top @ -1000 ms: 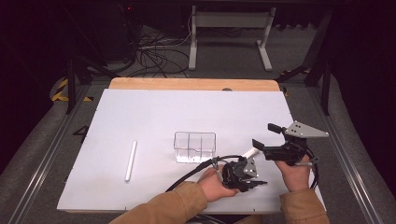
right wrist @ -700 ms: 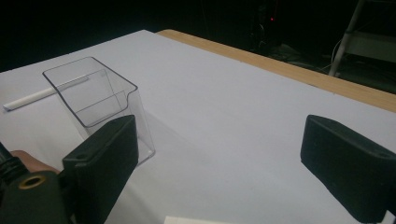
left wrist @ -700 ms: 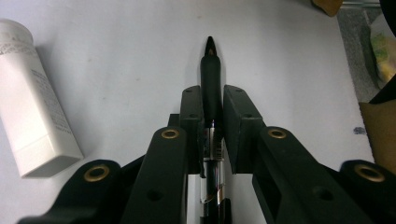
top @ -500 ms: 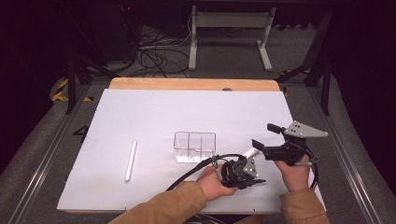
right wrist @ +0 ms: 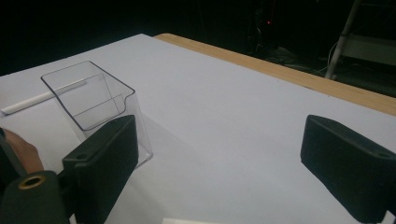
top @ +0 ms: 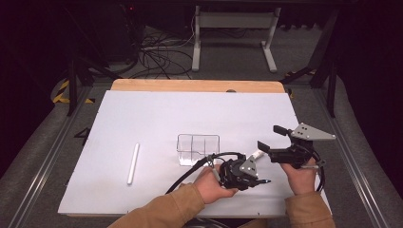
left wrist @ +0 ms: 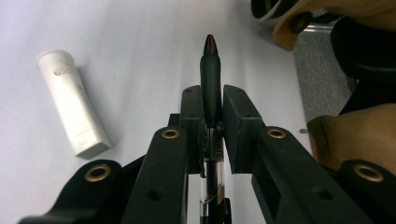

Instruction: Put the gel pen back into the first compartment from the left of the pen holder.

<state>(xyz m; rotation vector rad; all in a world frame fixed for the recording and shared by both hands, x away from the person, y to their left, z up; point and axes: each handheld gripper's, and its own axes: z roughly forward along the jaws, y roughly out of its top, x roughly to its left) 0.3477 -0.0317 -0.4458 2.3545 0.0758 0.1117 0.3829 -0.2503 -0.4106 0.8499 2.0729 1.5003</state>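
1. Your left claw (top: 260, 181), low and centre in the high view, is clenched on a dark pen (left wrist: 210, 70) whose tip pokes out past the jaws.
2. Your right claw (top: 271, 137), at right, stands released with nothing between its jaws.
3. A white cap (left wrist: 74, 109) lies on the sheet at the left of the left gripper view, just beside the pen.
4. The clear box (top: 198, 149) sits mid-frame, near both claws; a white stick (top: 133, 163) lies well apart at lower left.
5. There is open room across the upper half of the white worktop (top: 157, 114); its wooden edge (top: 190, 85) runs along the top.
6. No writing can be read anywhere.
7. Beyond the worktop, a dark room with cables (top: 157, 54) on grey floor.
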